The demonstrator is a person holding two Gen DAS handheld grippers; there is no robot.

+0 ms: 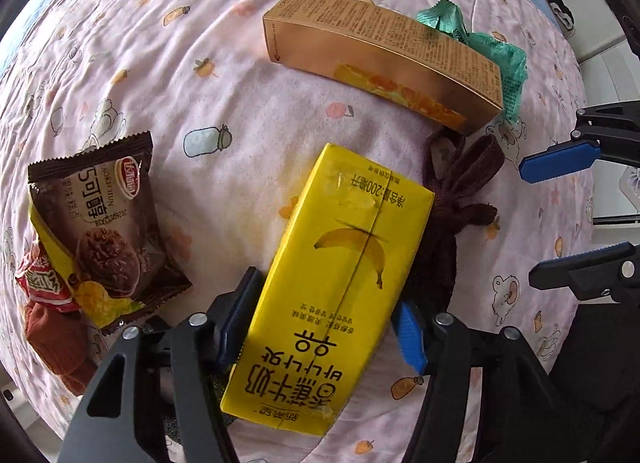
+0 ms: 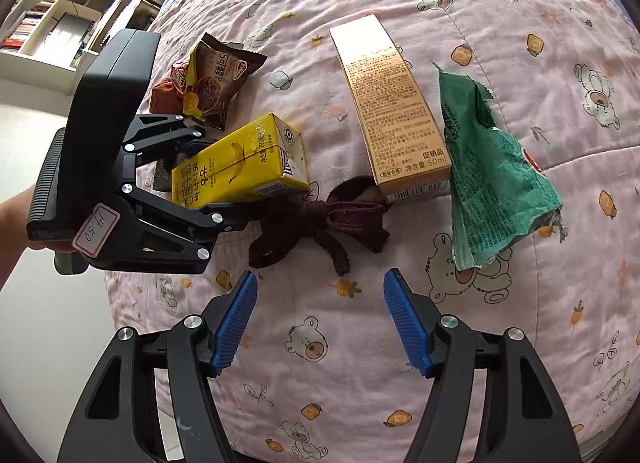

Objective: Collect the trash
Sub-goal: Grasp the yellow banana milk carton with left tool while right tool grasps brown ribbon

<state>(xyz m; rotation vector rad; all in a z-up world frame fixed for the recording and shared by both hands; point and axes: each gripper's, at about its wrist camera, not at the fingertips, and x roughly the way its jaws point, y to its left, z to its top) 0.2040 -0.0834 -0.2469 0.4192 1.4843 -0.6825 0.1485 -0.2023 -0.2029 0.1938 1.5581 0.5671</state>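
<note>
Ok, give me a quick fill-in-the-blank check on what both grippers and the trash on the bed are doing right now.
1. The left gripper is shut on the ____ carton.
2. The right gripper is ____ and holds nothing.
3. The green wrapper lies beside the ____ box.
4. The knitted bow is dark ____.

Missing words: yellow; open; gold; brown
</note>
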